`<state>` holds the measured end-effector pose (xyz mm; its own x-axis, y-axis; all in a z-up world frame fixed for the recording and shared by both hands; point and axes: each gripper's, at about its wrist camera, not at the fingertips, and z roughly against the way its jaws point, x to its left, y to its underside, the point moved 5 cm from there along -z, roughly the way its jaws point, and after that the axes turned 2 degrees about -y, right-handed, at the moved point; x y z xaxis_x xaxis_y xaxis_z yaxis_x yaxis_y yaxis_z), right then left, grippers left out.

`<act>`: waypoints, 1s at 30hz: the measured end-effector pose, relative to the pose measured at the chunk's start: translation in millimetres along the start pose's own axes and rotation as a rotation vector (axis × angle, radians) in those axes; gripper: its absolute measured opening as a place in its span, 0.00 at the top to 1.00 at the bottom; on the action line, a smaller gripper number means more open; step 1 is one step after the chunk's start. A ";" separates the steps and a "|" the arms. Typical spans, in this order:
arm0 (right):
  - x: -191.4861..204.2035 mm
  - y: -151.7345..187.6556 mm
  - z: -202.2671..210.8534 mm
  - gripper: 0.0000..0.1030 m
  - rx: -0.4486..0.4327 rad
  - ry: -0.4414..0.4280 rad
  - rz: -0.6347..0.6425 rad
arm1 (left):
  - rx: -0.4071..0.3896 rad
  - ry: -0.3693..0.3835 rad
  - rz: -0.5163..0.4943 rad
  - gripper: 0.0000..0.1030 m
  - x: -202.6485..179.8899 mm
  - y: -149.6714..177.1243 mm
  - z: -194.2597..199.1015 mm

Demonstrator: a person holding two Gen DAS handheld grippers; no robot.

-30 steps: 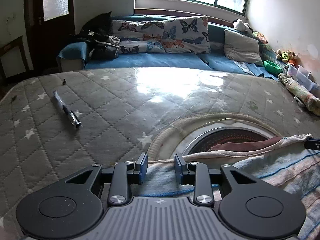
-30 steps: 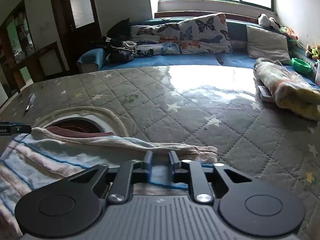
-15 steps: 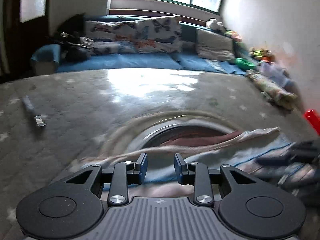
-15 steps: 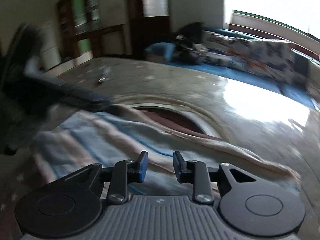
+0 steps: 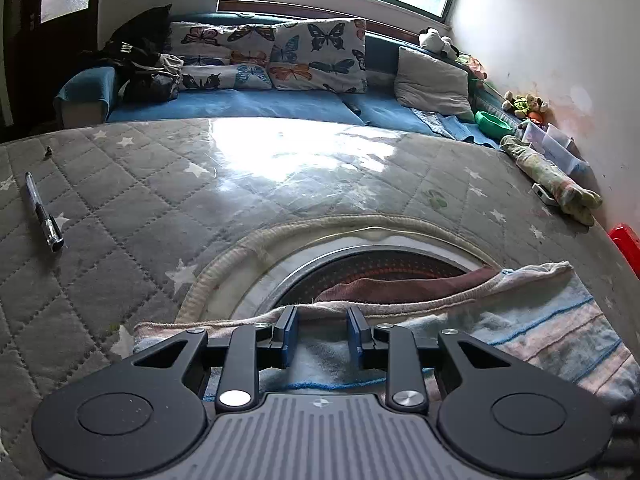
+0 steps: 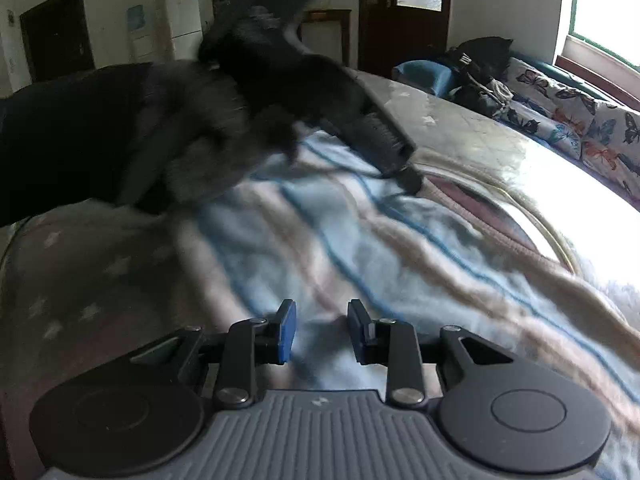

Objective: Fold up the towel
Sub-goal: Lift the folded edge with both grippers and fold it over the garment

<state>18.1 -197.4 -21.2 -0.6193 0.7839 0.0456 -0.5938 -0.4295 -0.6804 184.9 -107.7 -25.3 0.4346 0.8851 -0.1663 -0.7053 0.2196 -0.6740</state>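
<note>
Both the left claw [image 5: 319,336] and right claw [image 6: 321,332] are hovering open over the striped towel [image 5: 540,332] lying doubled on the mattress [image 5: 120,220], seemingly between folds, needing fresh grips on an edge.

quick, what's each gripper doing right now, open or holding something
Left hand-held gripper: open, empty, over the towel.
Right hand-held gripper: open, empty, over the towel.

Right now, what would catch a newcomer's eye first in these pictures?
The striped towel spread over the quilted grey table, with both sets of blue-padded fingers open just above it. In the right view a blurred, dark-gloved hand looms over the towel. Farther back, butterfly cushions line a blue sofa.
</note>
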 end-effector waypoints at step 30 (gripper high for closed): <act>-68.4 108.9 121.3 0.62 -0.095 0.421 -0.399 | -0.143 -0.064 -0.060 0.72 -0.1 114.6 109.5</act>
<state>-66.5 -352.2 -9.7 -0.0882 0.9956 0.0310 -0.6783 -0.0372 -0.7338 42.7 -37.8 -23.7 0.4337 0.8976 -0.0794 -0.5902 0.2164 -0.7777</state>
